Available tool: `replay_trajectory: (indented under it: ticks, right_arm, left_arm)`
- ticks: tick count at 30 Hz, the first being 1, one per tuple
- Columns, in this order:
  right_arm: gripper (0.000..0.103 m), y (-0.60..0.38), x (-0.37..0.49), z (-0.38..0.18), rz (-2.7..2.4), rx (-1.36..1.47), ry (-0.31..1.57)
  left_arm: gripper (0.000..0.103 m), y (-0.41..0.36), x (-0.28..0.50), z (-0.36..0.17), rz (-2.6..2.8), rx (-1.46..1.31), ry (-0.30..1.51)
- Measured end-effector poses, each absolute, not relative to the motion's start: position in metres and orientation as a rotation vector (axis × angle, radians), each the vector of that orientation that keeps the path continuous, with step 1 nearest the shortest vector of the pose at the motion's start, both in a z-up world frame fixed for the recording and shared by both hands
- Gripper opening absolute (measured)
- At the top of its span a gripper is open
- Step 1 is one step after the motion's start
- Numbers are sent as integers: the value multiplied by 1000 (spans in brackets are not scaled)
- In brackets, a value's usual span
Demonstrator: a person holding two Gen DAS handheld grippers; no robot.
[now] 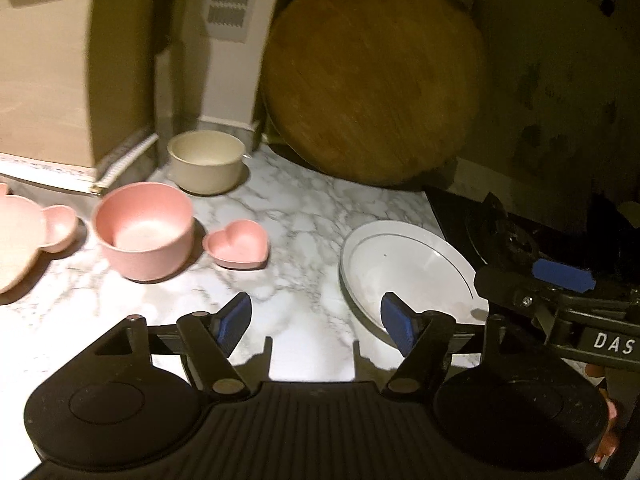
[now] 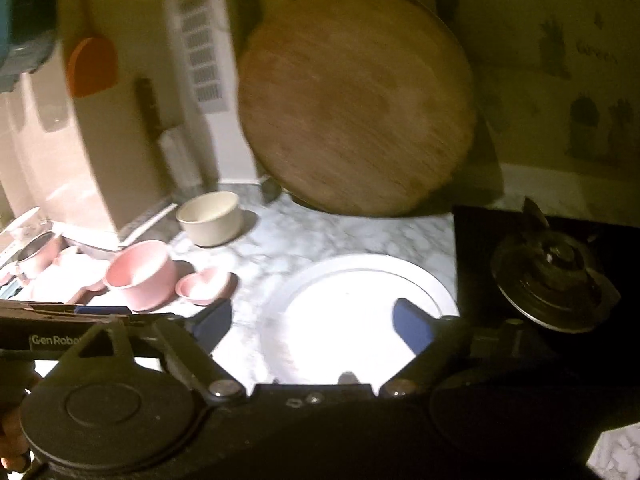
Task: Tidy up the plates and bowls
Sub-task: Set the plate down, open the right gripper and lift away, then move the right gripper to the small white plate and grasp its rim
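Note:
A white plate (image 1: pixel 404 268) lies on the marble counter; in the right wrist view the white plate (image 2: pixel 352 320) sits right under my open, empty right gripper (image 2: pixel 312 324). My left gripper (image 1: pixel 316 318) is open and empty over the counter, left of the plate. The right gripper (image 1: pixel 560 280) shows at the plate's right edge. A pink bowl (image 1: pixel 146 232), a small pink heart dish (image 1: pixel 237 244), a cream bowl (image 1: pixel 206 166) and a pink bear-shaped plate (image 1: pixel 24 236) stand to the left; the pink bowl (image 2: pixel 140 276), heart dish (image 2: pixel 204 286) and cream bowl (image 2: pixel 210 218) also show in the right wrist view.
A round wooden board (image 1: pixel 372 80) leans on the back wall. A black stove with a burner (image 2: pixel 552 276) is at the right. A beige box (image 1: pixel 48 64) stands at the back left, with a sink area holding dishes (image 2: pixel 36 256) beyond it.

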State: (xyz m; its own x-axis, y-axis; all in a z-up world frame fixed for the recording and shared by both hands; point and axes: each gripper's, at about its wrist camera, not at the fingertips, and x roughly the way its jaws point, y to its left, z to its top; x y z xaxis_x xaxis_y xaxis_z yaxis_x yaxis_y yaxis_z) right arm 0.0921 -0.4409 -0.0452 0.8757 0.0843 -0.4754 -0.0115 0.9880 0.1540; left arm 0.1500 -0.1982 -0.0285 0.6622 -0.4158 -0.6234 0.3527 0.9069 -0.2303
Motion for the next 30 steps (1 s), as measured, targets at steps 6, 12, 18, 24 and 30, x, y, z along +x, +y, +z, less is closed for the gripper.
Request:
replay_trajectory:
  ticks: [6,12,18,24,30]
  right_arm:
    - [102,-411,73,-29,71,103,425]
    - [103,-387,64,-18,128,100,390]
    - [103,-356,64,-10,191,74,379]
    - [103,-323,68,-5,270,63,377]
    - [103,-287,80,-4,336,52,360]
  left_arm:
    - [79,-165,127,-13,-399,-113,658]
    - [80,-134,110,-1,-348,-135,611]
    - [80,-100,98,8,-266,-148,575]
    - [80,-66,88,12,-181,-170,556]
    - [80,-31,86,10,-69,-204,553]
